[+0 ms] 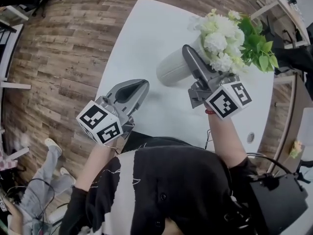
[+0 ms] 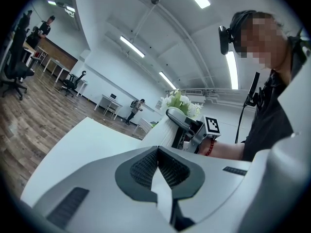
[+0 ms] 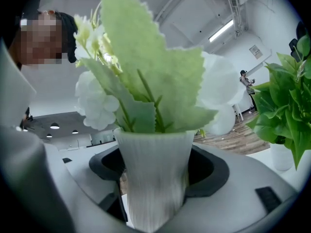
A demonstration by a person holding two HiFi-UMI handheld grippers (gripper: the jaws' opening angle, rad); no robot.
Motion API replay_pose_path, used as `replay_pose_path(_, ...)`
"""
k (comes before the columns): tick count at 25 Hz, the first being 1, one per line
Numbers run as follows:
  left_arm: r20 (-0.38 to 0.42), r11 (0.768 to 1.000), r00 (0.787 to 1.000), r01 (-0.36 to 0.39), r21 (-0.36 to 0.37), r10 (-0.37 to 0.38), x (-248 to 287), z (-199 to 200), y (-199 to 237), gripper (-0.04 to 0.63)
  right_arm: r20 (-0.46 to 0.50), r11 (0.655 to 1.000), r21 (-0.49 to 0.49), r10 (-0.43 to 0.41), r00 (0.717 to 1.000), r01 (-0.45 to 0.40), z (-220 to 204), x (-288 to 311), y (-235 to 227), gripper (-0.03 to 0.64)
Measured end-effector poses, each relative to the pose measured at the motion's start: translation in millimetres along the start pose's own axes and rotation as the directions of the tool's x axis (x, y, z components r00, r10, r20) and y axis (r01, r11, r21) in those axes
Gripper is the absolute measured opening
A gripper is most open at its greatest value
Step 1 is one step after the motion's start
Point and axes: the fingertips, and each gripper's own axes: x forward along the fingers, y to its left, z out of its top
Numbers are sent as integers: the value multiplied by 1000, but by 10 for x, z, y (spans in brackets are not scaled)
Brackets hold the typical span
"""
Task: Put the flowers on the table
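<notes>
Right under my eyes was my dark shirt, and just beyond it both grippers reached over the near edge of the white table. My right gripper had its fingers clamped on the ribbed white vase, one pad on each side of its body. The white flowers and their pale leaves stood out of its mouth. From above the vase looked tilted, with its base toward me and the blooms leaning away. It was over the tabletop, but I could not tell whether the base rested on the surface or hung just above it.

My left gripper had its fingers pressed together on nothing, and it hovered low near the table's edge, well apart from the vase.

I judged the task nearly done. The flowers were already over the table. What remained was to bring the vase upright, settle it, and let go.

By my count there were two grippers, one vase, one bunch of white flowers and one table. A single leafy green plant stood just beside the bunch.
</notes>
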Motion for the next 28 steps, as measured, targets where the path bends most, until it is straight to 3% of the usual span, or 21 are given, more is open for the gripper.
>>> replay_pose_path(5,5,1000,1000,-20,19,20,-4,71,93,12,8,1000,-16,-20,1000,20,-2,216,-166,357)
replay_pose_path(12,39,997,996,-76,-22,77,-94,70,181,12,-44,997,-47,-55,997,53,-79,448,-243,357)
replay_pose_path(21,42,991,991,-124,-53,126,-233,14,261,12,-23,997,-26,-77,997,77,-83,514,-321,357)
replay_pose_path(28,48,988,989,-140,-58,143,-294,-8,273,12,-33,989,-129,-77,996,73,-100,579,-280,357)
